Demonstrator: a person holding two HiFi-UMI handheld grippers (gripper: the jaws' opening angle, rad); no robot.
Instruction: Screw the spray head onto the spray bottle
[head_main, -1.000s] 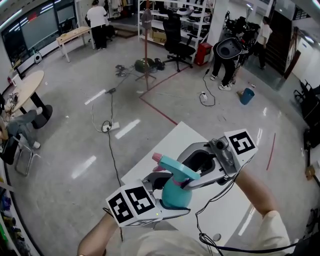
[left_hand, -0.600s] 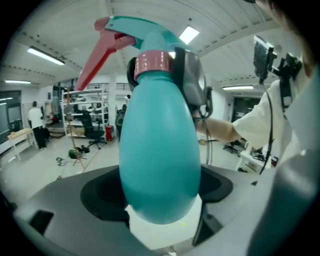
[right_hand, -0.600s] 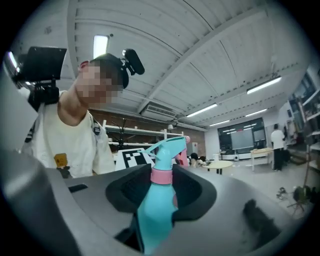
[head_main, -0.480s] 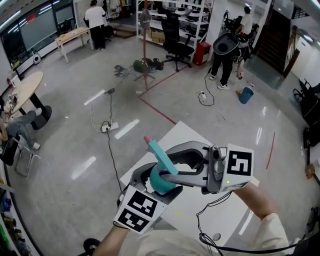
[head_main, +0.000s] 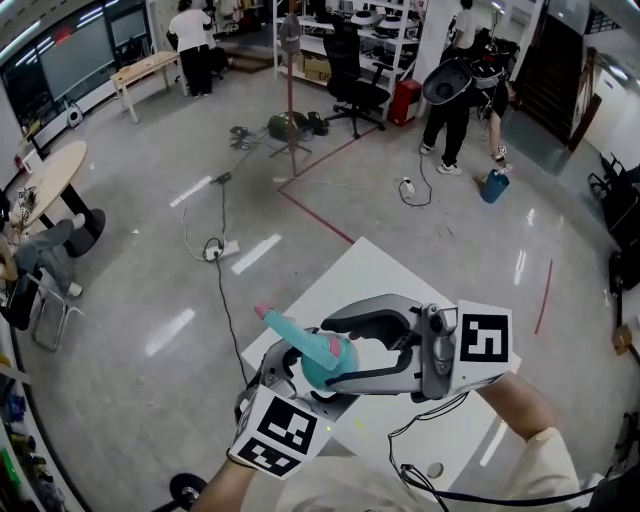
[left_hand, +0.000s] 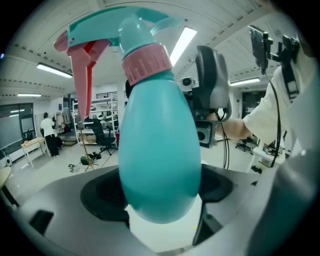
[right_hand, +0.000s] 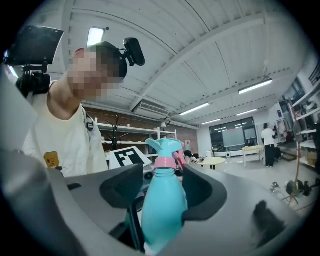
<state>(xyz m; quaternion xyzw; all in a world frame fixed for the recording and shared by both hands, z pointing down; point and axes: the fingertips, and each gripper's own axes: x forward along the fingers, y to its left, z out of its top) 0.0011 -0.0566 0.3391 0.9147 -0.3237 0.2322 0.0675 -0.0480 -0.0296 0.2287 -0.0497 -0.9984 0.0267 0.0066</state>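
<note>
While L hand-held gripper clamps spray bottle, jaws of R hand-held gripper are opening round it.

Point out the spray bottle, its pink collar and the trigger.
spray bottle (left_hand: 160, 150): left gripper view, middle of teal body.
pink collar (left_hand: 146, 62): left gripper view, front of ring.
trigger (left_hand: 81, 85): left gripper view, midway down lever.

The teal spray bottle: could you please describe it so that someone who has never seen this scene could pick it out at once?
Look low in the head view, over the white table. There the grey left gripper clamps the teal egg-shaped plastic spray bottle by its body, which stands between the grey right gripper's opening jaws. Unlike those grippers, it is teal with a pink collar.
</note>
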